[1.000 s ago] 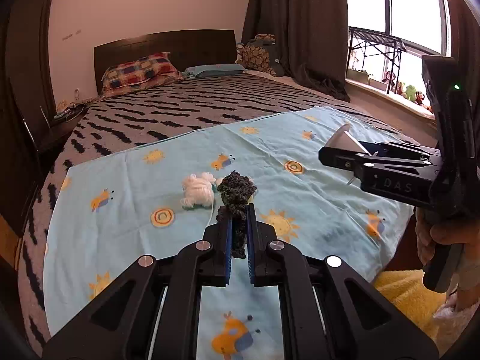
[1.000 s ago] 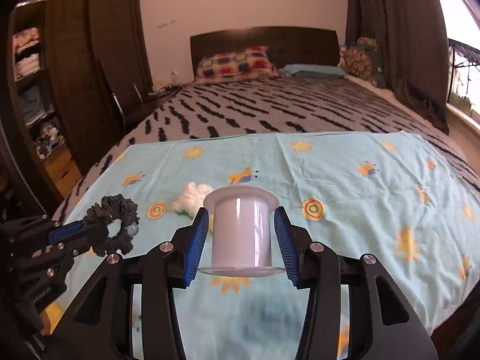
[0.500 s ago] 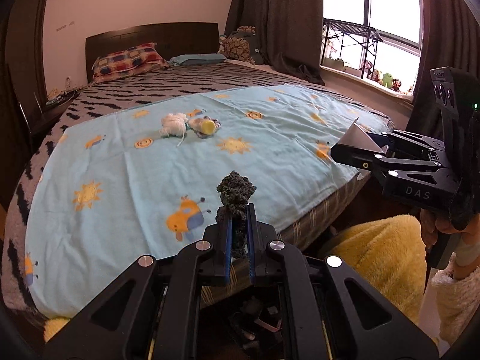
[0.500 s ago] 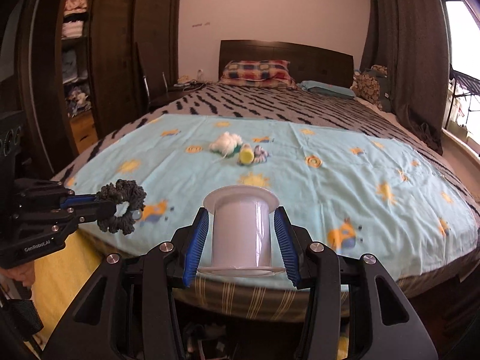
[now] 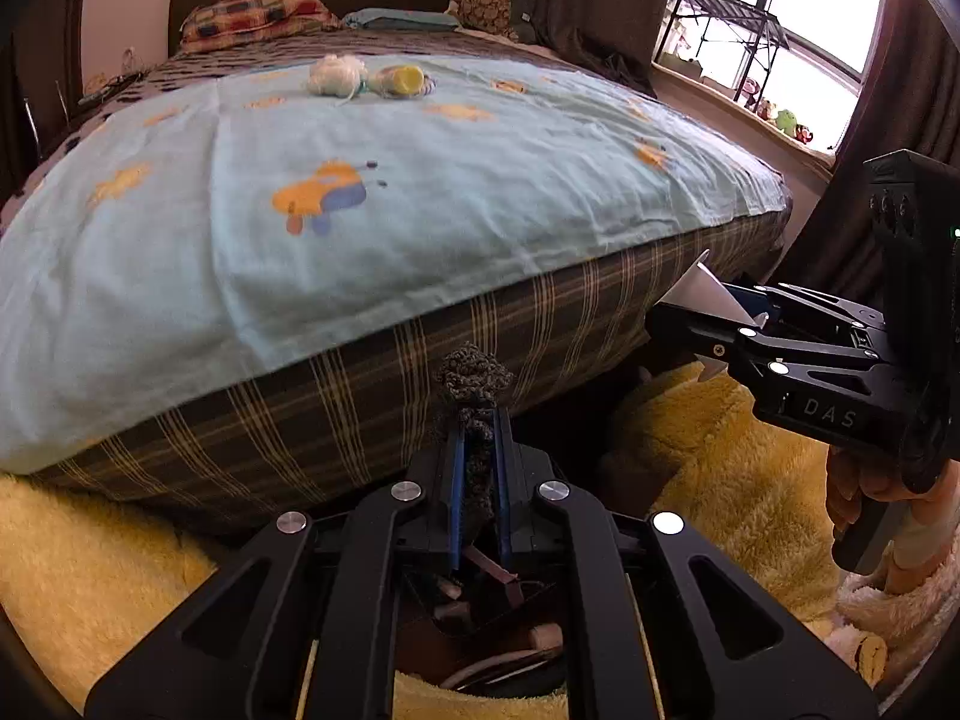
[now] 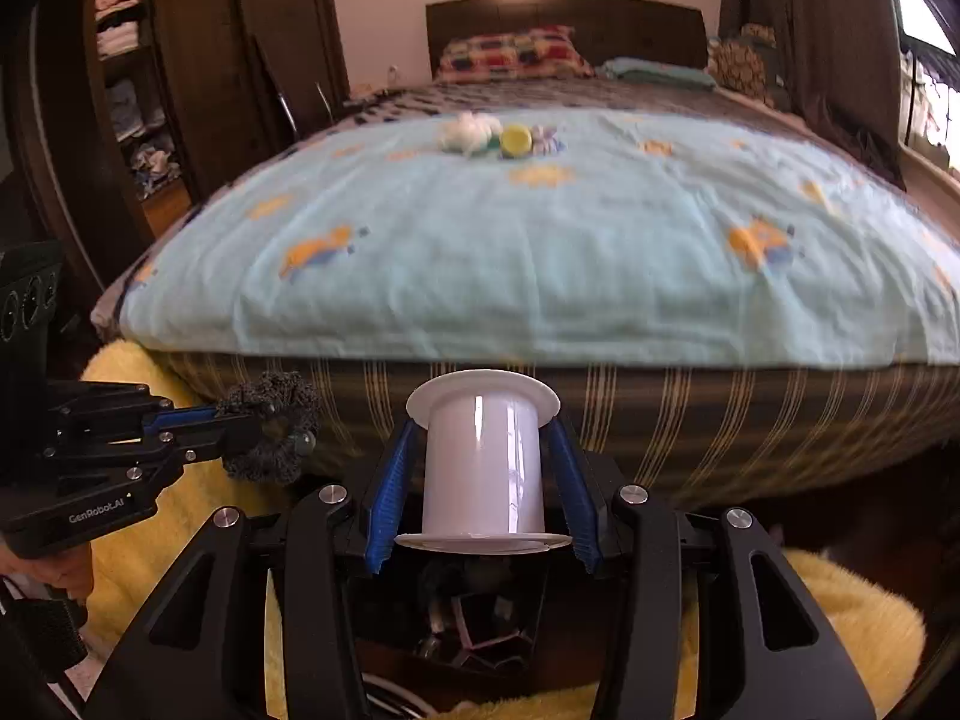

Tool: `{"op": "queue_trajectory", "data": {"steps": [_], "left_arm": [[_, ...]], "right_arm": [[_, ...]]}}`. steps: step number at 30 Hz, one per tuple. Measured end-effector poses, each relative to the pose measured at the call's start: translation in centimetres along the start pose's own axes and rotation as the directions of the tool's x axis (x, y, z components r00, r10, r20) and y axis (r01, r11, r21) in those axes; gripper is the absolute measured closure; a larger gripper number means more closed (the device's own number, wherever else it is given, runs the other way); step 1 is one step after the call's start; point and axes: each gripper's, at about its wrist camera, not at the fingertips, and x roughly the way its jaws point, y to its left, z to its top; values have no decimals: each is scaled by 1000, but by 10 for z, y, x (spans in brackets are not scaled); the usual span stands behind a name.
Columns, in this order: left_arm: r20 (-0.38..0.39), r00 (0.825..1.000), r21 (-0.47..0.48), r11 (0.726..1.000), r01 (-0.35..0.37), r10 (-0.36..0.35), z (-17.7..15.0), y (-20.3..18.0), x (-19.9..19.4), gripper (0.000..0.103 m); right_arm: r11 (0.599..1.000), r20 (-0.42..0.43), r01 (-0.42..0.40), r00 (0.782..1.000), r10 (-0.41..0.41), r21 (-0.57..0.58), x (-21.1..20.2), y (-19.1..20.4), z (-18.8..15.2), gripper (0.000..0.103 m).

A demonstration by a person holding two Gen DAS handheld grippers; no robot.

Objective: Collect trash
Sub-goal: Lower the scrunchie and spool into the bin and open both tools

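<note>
Both hands are sinking from over the bed (image 6: pixel 540 276) toward a dark bin (image 5: pixel 480 648) on the floor. The left gripper (image 5: pixel 477 462) jaws are pinching a soft, light scrunchie (image 5: pixel 474 384); the right gripper (image 6: pixel 483 480) jaws are clamping a stiff, slick white spool (image 6: pixel 483 468) across its barrel.

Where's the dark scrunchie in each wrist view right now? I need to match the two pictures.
Left wrist: dark scrunchie at lower centre, pinched in the left tool, in front of the striped mattress side.
Right wrist: scrunchie at lower left, at the tip of the left tool, which reaches in from the left edge.
Shared landmark: yellow cap on the blue sheet.
</note>
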Motion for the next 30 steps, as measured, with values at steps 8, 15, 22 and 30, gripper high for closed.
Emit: {"op": "queue_trajectory", "data": {"steps": [8, 15, 22, 30], "left_arm": [[-152, 988, -54, 998, 12, -20, -29, 10, 51, 96], [-256, 966, -86, 996, 19, -41, -49, 14, 89, 96], [-310, 950, -105, 994, 17, -49, -59, 22, 107, 96], [-339, 939, -123, 992, 27, -67, -64, 20, 116, 96]], "right_arm": [[997, -133, -1, 991, 11, 75, 44, -11, -36, 56], [995, -227, 17, 974, 6, 100, 75, -16, -65, 56], [991, -302, 10, 953, 31, 136, 102, -18, -83, 56], [988, -321, 12, 946, 39, 155, 109, -23, -85, 56]]}}
